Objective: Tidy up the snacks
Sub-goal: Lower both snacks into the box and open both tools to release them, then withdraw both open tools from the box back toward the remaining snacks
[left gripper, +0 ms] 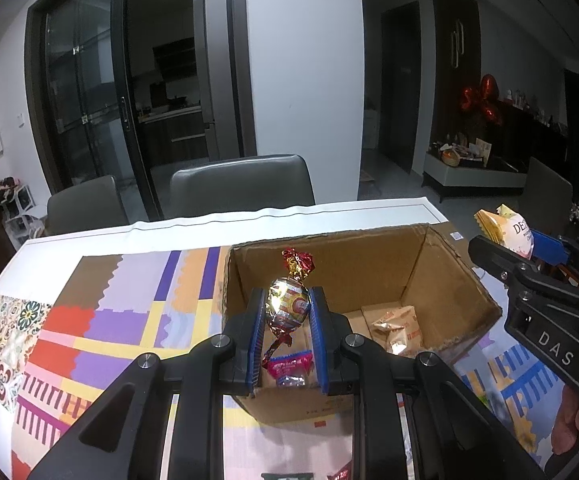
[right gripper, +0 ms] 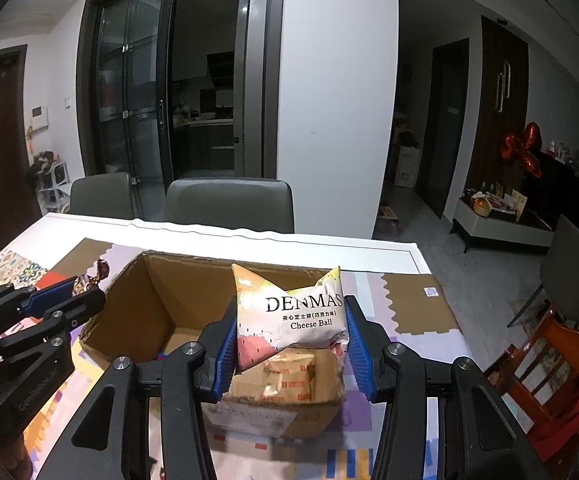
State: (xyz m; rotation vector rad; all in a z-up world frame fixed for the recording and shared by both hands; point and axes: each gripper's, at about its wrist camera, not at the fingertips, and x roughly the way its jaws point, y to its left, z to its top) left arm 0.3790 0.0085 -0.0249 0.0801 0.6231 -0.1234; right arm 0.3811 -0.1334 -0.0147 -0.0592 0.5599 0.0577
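Blue ribbed pads of my left gripper [left gripper: 288, 334] are clamped on a foil-wrapped candy [left gripper: 288, 306], its red twisted end standing up above the fingers. It hangs over the near left part of the open cardboard box [left gripper: 445, 280]. My right gripper [right gripper: 289, 338] pinches a white packet [right gripper: 293, 318] printed "DENMAS Cheese Ball" by its sides, held upright above the box's near right part.

Only the left view shows what lies deep in the box: a pink wrapped sweet [left gripper: 289, 364] on the floor by the near wall, directly under the candy, and a tan snack pack [left gripper: 397, 326] farther right. The right view catches that tan pack just below the packet, but the pink sweet is almost wholly hidden behind my fingers.

Each camera also sees the other tool from the side: in the left view the right gripper sits off the box's right rim with the packet's top poking out; in the right view the left gripper sits at the left rim.

The box stands on a patchwork-coloured cloth [left gripper: 121, 312] covering the table [right gripper: 217, 236], nearer my edge. Past the far edge stand two grey chairs [left gripper: 241, 184], then a white pillar [right gripper: 337, 100] and dark glass doors [left gripper: 85, 92].
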